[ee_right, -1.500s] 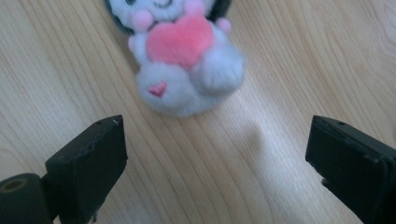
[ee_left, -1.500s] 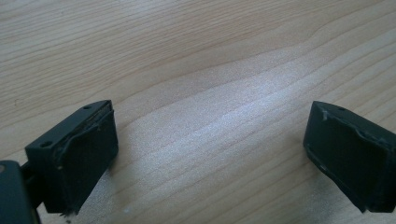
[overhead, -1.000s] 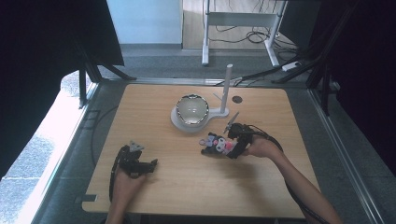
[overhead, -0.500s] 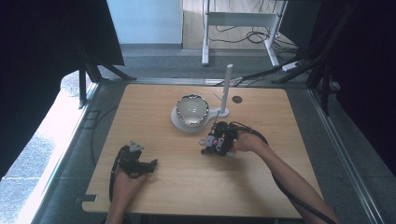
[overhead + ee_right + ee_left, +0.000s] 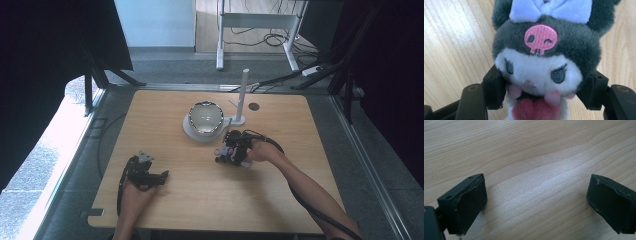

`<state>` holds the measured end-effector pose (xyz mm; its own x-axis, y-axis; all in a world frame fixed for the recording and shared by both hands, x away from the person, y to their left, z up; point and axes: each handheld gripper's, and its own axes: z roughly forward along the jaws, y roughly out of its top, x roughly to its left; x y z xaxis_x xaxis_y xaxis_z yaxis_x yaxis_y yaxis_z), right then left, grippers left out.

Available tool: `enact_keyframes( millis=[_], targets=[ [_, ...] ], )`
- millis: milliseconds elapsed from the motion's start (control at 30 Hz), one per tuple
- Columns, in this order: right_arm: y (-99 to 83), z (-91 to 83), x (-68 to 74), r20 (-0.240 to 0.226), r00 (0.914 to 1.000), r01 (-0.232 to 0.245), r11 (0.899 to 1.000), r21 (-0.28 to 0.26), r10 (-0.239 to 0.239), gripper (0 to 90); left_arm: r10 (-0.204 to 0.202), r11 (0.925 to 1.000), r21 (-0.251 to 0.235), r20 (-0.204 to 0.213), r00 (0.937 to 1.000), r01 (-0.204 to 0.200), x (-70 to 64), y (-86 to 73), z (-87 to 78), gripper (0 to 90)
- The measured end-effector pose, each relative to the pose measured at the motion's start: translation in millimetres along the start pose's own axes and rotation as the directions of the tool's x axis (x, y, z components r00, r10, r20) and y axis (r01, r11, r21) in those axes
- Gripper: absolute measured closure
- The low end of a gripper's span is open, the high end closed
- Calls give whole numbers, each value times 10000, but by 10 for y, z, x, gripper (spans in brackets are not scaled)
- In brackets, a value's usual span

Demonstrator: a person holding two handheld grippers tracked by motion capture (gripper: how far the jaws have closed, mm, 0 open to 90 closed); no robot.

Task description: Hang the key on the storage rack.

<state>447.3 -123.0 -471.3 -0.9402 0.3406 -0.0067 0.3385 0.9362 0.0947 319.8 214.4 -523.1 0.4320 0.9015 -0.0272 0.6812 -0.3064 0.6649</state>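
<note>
A small plush toy with a dark grey hood, white face, pink skull patch and pale blue bow sits between the jaws of my right gripper, which is shut on its head. In the high view the plush toy and right gripper are just above the wooden table, right of centre, in front of a shiny bowl. My left gripper rests near the front left; its jaws stand wide apart over bare wood, and the left gripper is open.
The reflective bowl sits on a grey round base at mid table. A white upright post on a small stand is right behind it. A dark round hole marks the far right of the tabletop.
My right gripper has carried the plush toy a little to the left and toward the bowl. The left gripper has stayed in place.
</note>
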Motion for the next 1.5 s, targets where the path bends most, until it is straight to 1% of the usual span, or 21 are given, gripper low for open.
enact_keyframes(
  millis=[67,167,233,300,400,500,767,833,867,967,1133,1200,1367,1500],
  targets=[
    [-20,-46,-17,-69,10000,-43,9998,-182,42,332,1,10000,2,0,10000,-1,0,0,0,28],
    [-48,-122,-30,-151,9999,3,9997,-260,-7,332,1,10000,2,0,10000,-1,0,0,0,28],
    [-65,-174,-29,-71,10000,9,9996,-285,-11,331,1,10000,0,-1,10000,-1,0,0,0,28],
    [-83,-225,-33,-92,10000,7,9995,-311,-10,331,5,10000,2,0,10000,-5,0,0,0,28],
    [-110,-290,-37,-46,9999,133,9994,-334,-135,331,6,10000,1,-1,10000,-6,0,0,0,28],
    [-136,-361,-49,-137,9999,65,9993,-370,-70,331,6,10000,2,1,10000,-6,0,0,0,28],
    [-215,-569,-96,-195,9998,-71,9987,-511,61,331,6,10000,2,-1,10000,-6,0,0,0,28],
    [-222,-584,-101,-198,9998,-66,9986,-530,56,331,4,10000,0,-2,10000,-4,0,0,0,28],
    [-243,-631,-115,-251,9997,-77,9985,-547,63,331,-6,10000,-8,-1,10000,6,-1,0,1,28],
    [-261,-678,-132,-248,9997,-64,9982,-596,49,331,-8,10000,-12,-1,10000,8,-1,0,1,28],
    [-312,-821,-191,-247,9994,-267,9972,-698,250,331,-8,10000,-11,-2,10000,8,-1,0,1,28],
    [-319,-838,-200,-237,9993,-296,9970,-710,279,331,-14,10000,-13,-3,10000,14,-1,0,1,28],
    [-377,-963,-263,-253,9986,-486,9953,-834,466,331,-17,10000,-27,-13,10000,17,-1,0,2,28],
    [-413,-1017,-294,-239,9982,-577,9944,-890,558,331,4,10000,-27,-7,10000,-4,0,1,2,28]
  ],
)
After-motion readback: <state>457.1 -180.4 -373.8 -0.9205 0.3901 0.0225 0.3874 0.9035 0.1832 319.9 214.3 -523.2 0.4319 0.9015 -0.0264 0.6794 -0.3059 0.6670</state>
